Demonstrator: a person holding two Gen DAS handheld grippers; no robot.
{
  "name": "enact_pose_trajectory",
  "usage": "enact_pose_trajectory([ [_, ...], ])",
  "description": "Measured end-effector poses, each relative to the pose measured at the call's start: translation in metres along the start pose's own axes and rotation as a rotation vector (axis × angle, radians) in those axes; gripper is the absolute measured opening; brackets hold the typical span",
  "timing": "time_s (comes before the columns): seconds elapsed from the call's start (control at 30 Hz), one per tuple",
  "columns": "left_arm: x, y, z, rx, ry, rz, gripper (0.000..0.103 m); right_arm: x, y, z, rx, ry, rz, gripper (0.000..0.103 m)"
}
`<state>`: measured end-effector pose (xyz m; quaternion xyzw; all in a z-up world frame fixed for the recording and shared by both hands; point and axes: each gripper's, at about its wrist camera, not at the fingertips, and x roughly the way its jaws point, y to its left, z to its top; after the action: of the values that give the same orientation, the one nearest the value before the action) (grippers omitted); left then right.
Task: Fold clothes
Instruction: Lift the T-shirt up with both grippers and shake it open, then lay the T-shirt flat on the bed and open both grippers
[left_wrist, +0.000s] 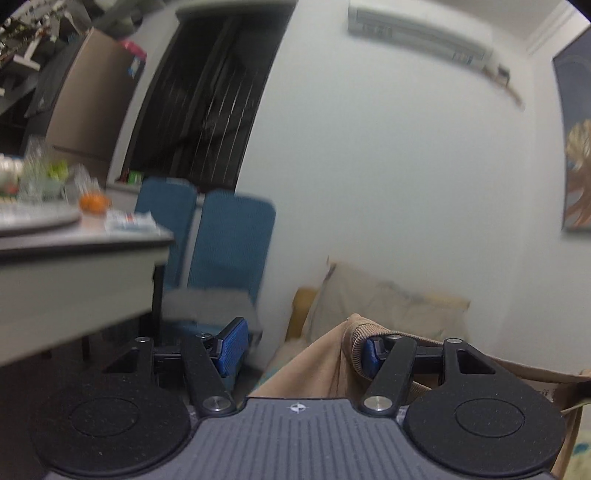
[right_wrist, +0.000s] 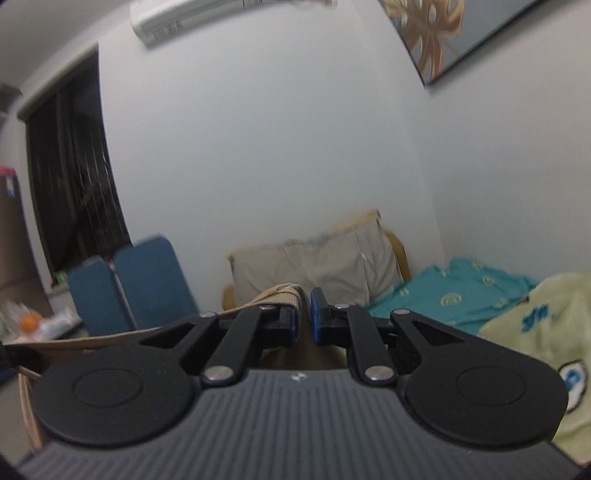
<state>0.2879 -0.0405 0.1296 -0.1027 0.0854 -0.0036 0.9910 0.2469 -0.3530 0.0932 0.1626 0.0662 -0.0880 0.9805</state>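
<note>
A tan garment with a ribbed hem (left_wrist: 325, 362) hangs in the air between both grippers. In the left wrist view my left gripper (left_wrist: 301, 345) stands wide open; the ribbed hem is draped over its right finger (left_wrist: 369, 356), and the left finger (left_wrist: 232, 345) is bare. In the right wrist view my right gripper (right_wrist: 303, 317) is nearly closed, with the same tan garment (right_wrist: 284, 291) draped over its left finger (right_wrist: 288, 325) and a thin fold between the pads. The cloth stretches left from there as a taut edge.
A table (left_wrist: 81, 251) with glasses and an orange (left_wrist: 94, 202) stands at left. Blue chairs (left_wrist: 229, 243) are behind it. Beige pillows (right_wrist: 314, 262) lean on the wall. A teal sheet (right_wrist: 454, 295) and a pale green blanket (right_wrist: 535, 325) lie on the bed at right.
</note>
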Motion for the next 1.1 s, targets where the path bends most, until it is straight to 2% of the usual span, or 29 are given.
enact_pose_trajectory([
  [0.1,0.073,0.004,-0.065,0.025,0.091,0.022,0.064,0.074,-0.017,-0.058,-0.006,0.090,-0.029,0.013],
  [0.23,0.163,0.010,-0.153,0.058,0.215,0.050,0.064,0.153,-0.037,-0.132,-0.006,0.231,-0.058,0.013],
  [0.37,0.214,0.017,-0.211,0.060,0.322,0.036,0.064,0.209,-0.054,-0.182,-0.017,0.339,-0.091,0.013],
  [0.43,0.231,0.022,-0.227,0.079,0.384,0.037,0.064,0.222,-0.058,-0.191,-0.027,0.393,-0.096,0.013],
  [0.47,0.240,0.022,-0.236,0.093,0.418,0.036,0.063,0.228,-0.059,-0.195,-0.034,0.423,-0.092,0.017],
  [0.53,0.246,0.019,-0.245,0.135,0.483,0.034,0.068,0.234,-0.057,-0.199,-0.049,0.485,-0.060,0.038],
  [0.57,0.252,0.016,-0.246,0.178,0.529,0.028,0.082,0.237,-0.055,-0.201,-0.057,0.516,-0.041,0.063],
  [0.6,0.257,0.013,-0.247,0.222,0.574,0.021,0.090,0.239,-0.054,-0.203,-0.066,0.547,-0.021,0.087],
  [0.63,0.262,0.010,-0.248,0.266,0.620,0.014,0.090,0.237,-0.051,-0.203,-0.072,0.566,0.003,0.092],
  [0.7,0.261,-0.001,-0.249,0.385,0.669,0.007,0.091,0.224,-0.044,-0.200,-0.079,0.579,0.051,0.092],
  [0.77,0.244,-0.007,-0.243,0.415,0.654,-0.028,0.096,0.205,-0.040,-0.191,-0.070,0.554,0.066,0.092],
  [0.83,0.223,-0.004,-0.231,0.388,0.614,-0.065,0.100,0.184,-0.040,-0.179,-0.037,0.531,0.077,0.092],
  [0.93,0.178,0.004,-0.212,0.343,0.567,-0.095,0.101,0.145,-0.050,-0.158,0.025,0.494,0.083,0.092],
  [1.1,0.075,0.019,-0.177,0.265,0.481,-0.102,0.101,0.081,-0.083,-0.122,0.180,0.435,0.048,0.091],
])
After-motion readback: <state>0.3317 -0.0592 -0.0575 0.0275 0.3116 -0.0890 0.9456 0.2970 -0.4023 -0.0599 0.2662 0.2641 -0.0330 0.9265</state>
